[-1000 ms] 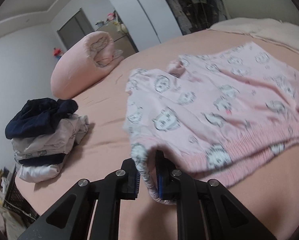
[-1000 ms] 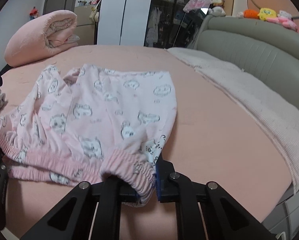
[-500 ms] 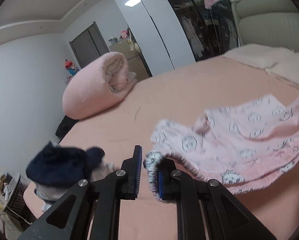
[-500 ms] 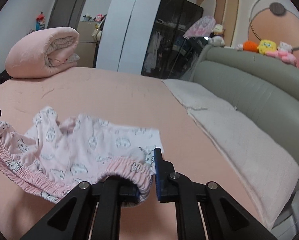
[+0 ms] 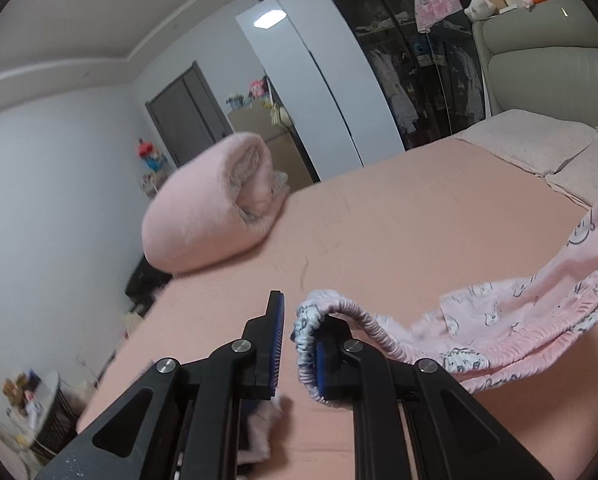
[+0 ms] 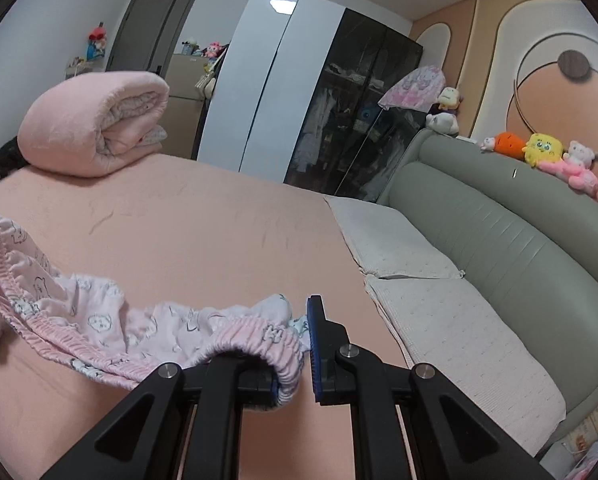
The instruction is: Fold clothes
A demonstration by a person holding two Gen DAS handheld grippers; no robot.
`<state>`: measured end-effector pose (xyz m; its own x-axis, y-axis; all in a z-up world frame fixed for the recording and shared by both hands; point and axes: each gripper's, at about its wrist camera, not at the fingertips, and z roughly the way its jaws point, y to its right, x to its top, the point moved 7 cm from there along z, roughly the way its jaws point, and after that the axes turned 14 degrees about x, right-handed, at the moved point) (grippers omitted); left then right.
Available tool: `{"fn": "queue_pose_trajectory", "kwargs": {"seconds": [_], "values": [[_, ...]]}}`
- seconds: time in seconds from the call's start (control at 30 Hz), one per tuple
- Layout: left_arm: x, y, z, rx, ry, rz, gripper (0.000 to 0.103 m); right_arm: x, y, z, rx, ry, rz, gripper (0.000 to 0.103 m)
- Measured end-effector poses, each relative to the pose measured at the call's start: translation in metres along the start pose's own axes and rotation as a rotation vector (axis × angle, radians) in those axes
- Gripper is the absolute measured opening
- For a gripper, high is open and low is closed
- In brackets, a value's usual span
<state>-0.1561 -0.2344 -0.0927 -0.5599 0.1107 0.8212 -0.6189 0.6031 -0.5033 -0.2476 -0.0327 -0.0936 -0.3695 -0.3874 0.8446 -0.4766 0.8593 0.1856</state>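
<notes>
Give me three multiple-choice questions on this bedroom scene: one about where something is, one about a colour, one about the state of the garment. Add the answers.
1. Where is the rolled pink blanket?
A. on the floor
B. at the far end of the bed
C. on top of the padded headboard

2. What colour are the pads of the right hand-held gripper?
A. red
B. white
C. blue

3. How is the pink printed garment placed?
A. folded flat on the bed
B. held up by its waistband between the left hand-held gripper and the right one
C. hanging in the wardrobe

Answers:
1. B, it rests on the bed's far corner.
2. C, a blue strip lines the finger.
3. B, the elastic waistband runs from one gripper to the other and sags between them.
</notes>
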Motion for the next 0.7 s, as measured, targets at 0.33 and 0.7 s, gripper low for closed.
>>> {"fn": "queue_pose_trajectory", "kwargs": {"seconds": [0.33, 0.7], "values": [[0.054, -0.046, -0.016, -0.054, -0.004, -0.041, 0.004, 0.066, 0.020, -0.043, 0.066, 0.027, 0.062, 0.009], [0.088, -0.065, -0.005, -0.212, -0.128, -0.138, 0.003, 0.110, 0.029, -0.058, 0.154, -0.001, 0.094, 0.009]]}}
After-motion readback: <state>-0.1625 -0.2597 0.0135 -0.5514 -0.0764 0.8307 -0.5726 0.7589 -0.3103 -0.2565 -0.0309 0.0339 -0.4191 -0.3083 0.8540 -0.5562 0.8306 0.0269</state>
